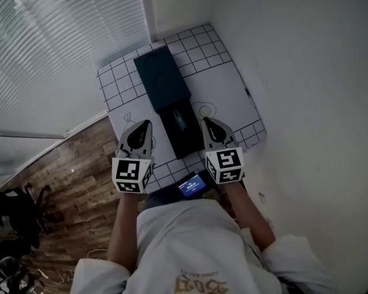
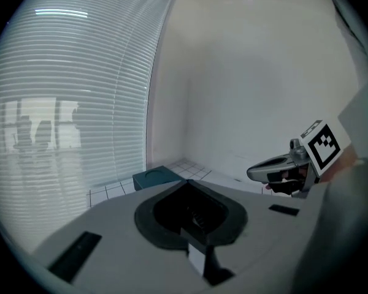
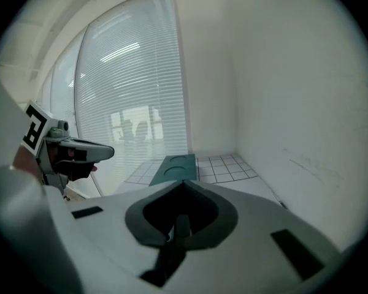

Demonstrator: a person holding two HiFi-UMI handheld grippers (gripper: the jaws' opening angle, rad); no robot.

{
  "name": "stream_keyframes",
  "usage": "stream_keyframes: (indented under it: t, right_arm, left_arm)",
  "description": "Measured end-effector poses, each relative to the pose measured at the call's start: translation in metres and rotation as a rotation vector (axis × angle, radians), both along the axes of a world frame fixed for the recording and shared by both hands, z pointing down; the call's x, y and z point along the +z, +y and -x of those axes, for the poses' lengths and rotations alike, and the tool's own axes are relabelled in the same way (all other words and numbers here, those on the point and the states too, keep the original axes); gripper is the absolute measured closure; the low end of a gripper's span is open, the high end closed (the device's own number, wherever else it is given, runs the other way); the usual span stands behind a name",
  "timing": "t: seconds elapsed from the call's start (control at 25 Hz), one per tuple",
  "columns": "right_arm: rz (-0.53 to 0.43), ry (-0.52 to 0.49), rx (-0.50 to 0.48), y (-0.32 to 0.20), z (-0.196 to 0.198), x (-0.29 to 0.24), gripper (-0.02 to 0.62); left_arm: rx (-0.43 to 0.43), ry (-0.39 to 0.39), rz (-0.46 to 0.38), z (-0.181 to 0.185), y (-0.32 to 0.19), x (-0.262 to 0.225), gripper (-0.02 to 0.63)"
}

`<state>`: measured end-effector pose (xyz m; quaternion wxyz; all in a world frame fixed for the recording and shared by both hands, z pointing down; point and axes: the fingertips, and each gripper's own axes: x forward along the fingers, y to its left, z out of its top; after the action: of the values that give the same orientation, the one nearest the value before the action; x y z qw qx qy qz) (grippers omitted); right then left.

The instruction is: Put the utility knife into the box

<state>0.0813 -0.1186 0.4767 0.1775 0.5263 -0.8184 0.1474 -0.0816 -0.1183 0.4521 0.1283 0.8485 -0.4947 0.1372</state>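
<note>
Shut, empty: left gripper (image 1: 146,124), right gripper (image 1: 207,122), flanking long black open box (image 1: 185,144) seemingly holding grey-blue utility knife (image 1: 181,120). Closed likewise in left gripper view, then right gripper view. Likely light, stiff, slick; best pinched mid-handle.

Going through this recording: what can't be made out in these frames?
- Head view: the item lying in the black box is small and dark; whether it is the utility knife cannot be told.
- Gripper views: the left gripper and right gripper each block the black box; only the teal lid shows.
- Head view: the blue screen is too small to read.
</note>
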Motion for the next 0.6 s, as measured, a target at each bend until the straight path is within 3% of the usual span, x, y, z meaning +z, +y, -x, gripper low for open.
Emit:
stream_keyframes:
  t: [0.4, 0.6]
  right_arm:
    - [-0.078, -0.054, 0.028, 0.005, -0.006, -0.05, 0.589]
    - [-0.175, -0.056, 0.006, 0.013, 0.001, -0.099, 0.589]
  left_arm:
    - [-0.032, 0.018, -0.13, -0.004, 0.003, -0.06, 0.598]
    - [-0.049, 0.052, -0.212, -0.001, 0.012, -0.102, 0.598]
